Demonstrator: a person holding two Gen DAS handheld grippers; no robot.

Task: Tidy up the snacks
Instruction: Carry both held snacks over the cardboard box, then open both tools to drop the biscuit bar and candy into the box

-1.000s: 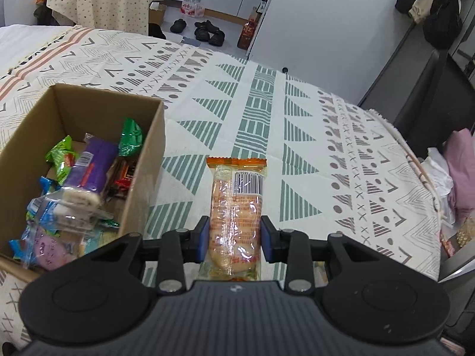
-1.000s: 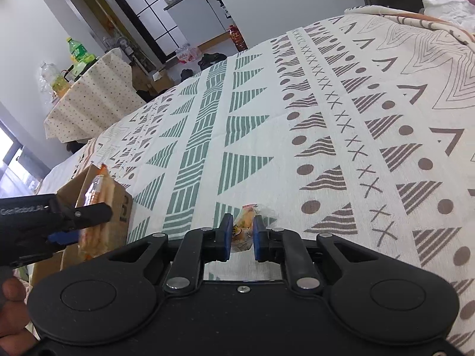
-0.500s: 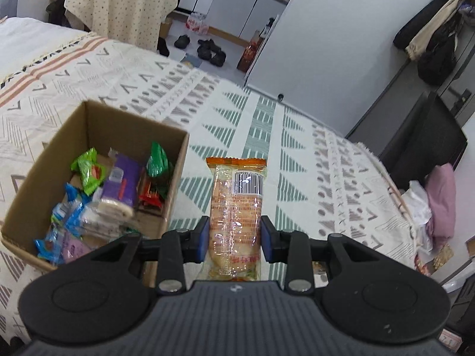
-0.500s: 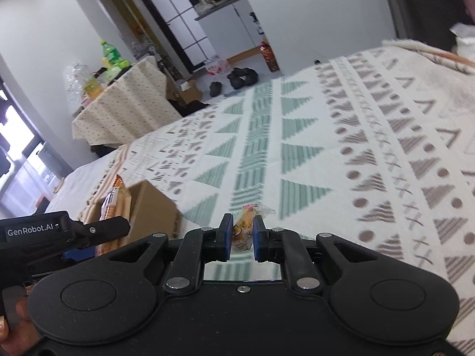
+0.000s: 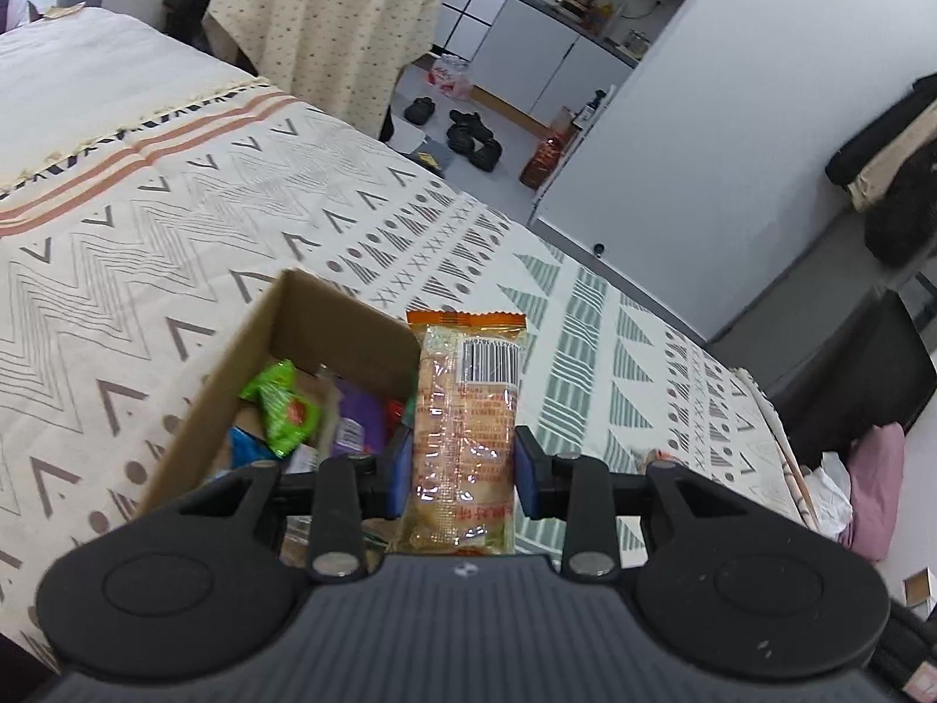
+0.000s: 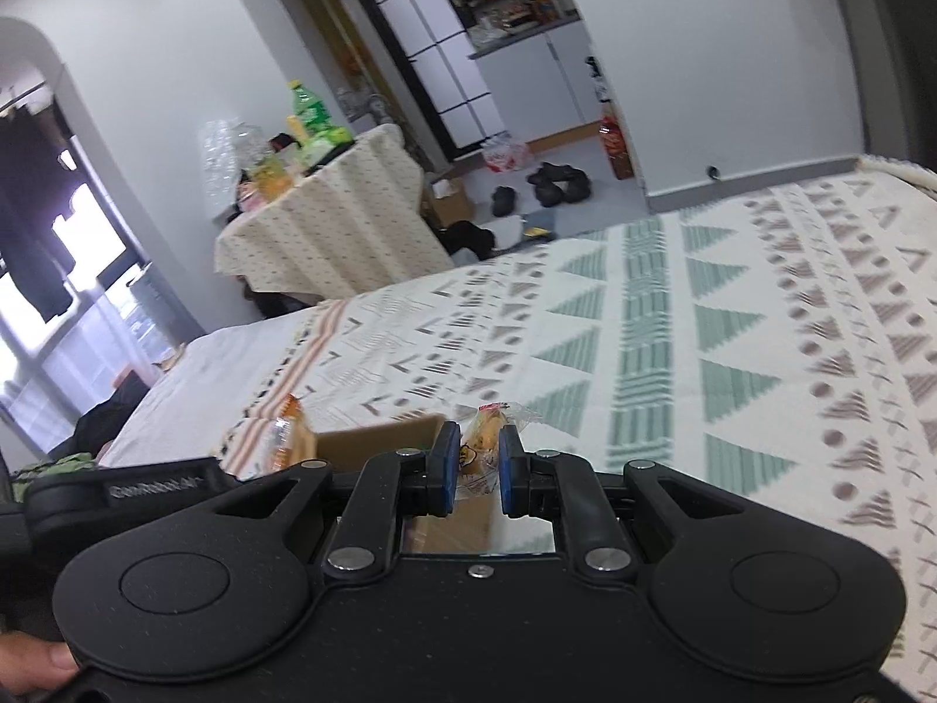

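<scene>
Left gripper (image 5: 462, 471) clamped on a long orange-edged cracker packet (image 5: 465, 404), blue pads pressed to both sides, barcode end pointing away, held upright above the right-hand wall of the cardboard box (image 5: 345, 322). Below and just left of the packet, inside the box: a green wrapper (image 5: 278, 410), a purple pack (image 5: 354, 422), a blue wrapper (image 5: 246, 457), a bit of red, loosely piled. Box standing on the patterned bedspread (image 5: 175, 246), grey chevrons on its left, green triangle bands on its right.

Right gripper (image 6: 474, 468) shut on a small clear-wrapped yellow snack (image 6: 486, 439), twisted wrapper end sticking out to the right, held over the near edge of the same box (image 6: 380, 439). Beside it at left, the other gripper's black body with the orange packet (image 6: 287, 433) poking up. Part of a hand (image 6: 35, 665) at the lower left corner.

Farther off, past the bed: a table under a dotted cream cloth (image 6: 328, 222) with bottles on top, dark shoes (image 6: 550, 181) on the floor, white cabinets, a dark-framed glass door.
</scene>
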